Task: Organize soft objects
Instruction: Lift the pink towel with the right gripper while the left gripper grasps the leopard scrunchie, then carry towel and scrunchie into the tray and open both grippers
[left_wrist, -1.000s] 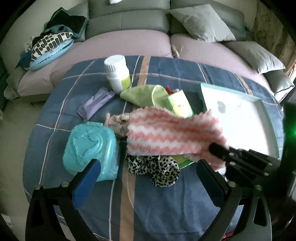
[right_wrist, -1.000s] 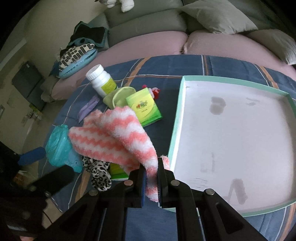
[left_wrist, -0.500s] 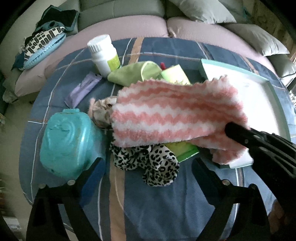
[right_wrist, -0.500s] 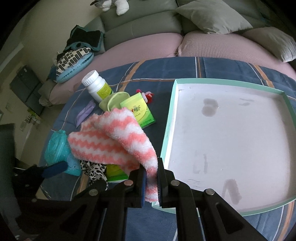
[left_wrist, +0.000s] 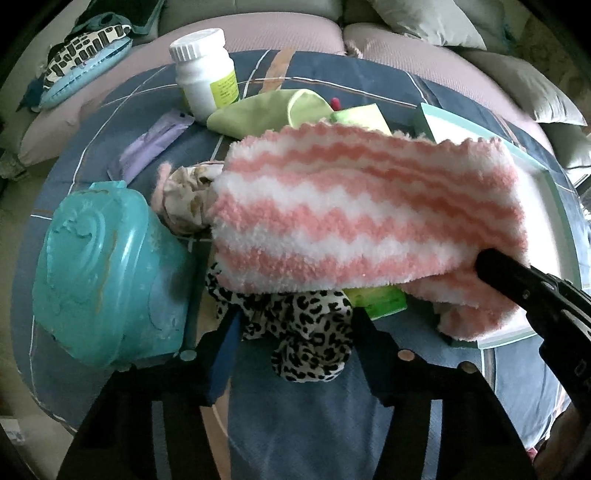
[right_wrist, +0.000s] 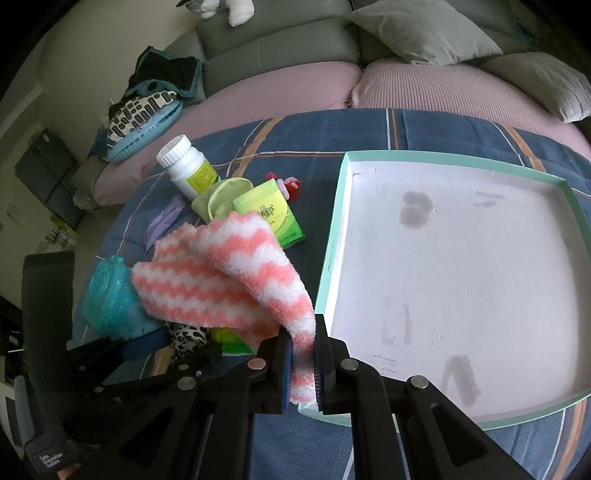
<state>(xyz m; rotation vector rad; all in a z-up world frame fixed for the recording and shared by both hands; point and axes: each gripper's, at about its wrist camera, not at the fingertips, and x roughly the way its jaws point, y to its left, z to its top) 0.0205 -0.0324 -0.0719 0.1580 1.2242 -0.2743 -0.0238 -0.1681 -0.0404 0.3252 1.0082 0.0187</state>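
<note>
A pink and white zigzag fluffy cloth (left_wrist: 365, 218) hangs lifted over the pile; it also shows in the right wrist view (right_wrist: 236, 280). My right gripper (right_wrist: 303, 365) is shut on one end of it, beside the near left corner of the white tray (right_wrist: 480, 280) with a mint rim (left_wrist: 546, 177). My left gripper (left_wrist: 295, 332) is open, its fingers on either side of a leopard-print cloth (left_wrist: 306, 332) lying on the blue plaid cover. A beige floral cloth (left_wrist: 184, 199) and a light green pouch (left_wrist: 266, 110) lie behind.
A teal plastic box (left_wrist: 107, 273) stands left of the left gripper. A white pill bottle (left_wrist: 205, 70), a purple packet (left_wrist: 151, 147) and a green tissue pack (right_wrist: 273, 214) lie among the pile. Sofa cushions and pillows (right_wrist: 421, 33) lie beyond.
My left gripper has moved forward and narrowed around the leopard-print cloth. My right gripper has lifted the zigzag cloth higher and a little toward the tray.
</note>
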